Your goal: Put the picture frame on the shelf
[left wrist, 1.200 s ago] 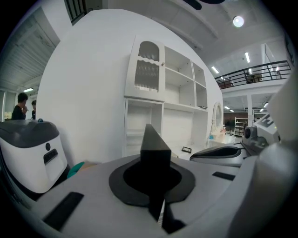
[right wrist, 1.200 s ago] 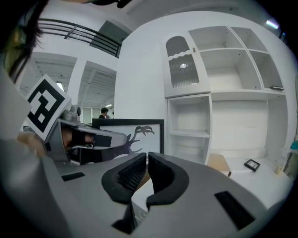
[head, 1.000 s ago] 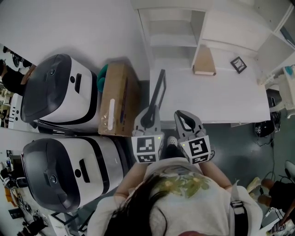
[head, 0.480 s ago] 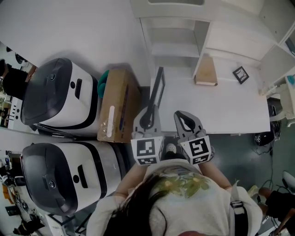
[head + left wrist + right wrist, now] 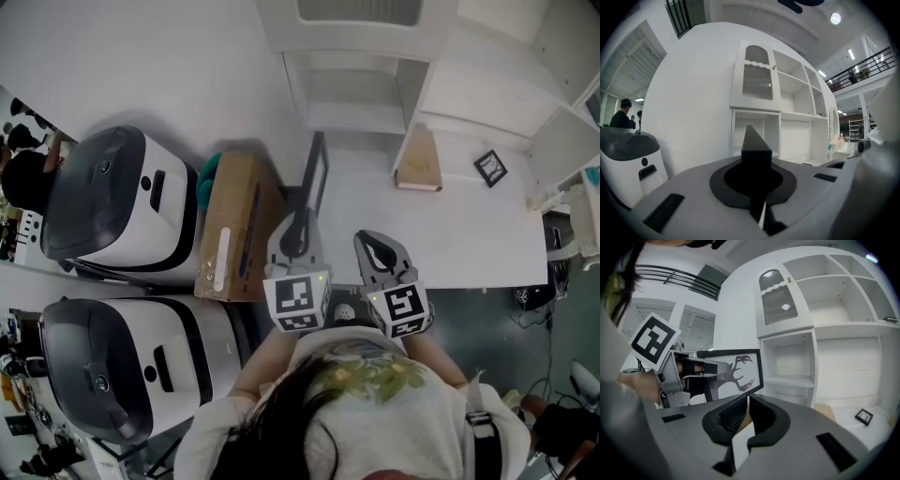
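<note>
1. Black frame is clamped edge-on in the left tool, jaws clenched on its near end. The frame juts ahead of the tool over the left edge of the tabletop.
2. Just beside it hangs the right tool, jaws together and empty.
3. Over the last second the frame has crept up the head view. Its far end now lies near the foot of the shelf, upper centre.
4. The carry looks well along, but the frame is not yet placed. It probably still needs raising into an open compartment, clear of the dividers.
</note>
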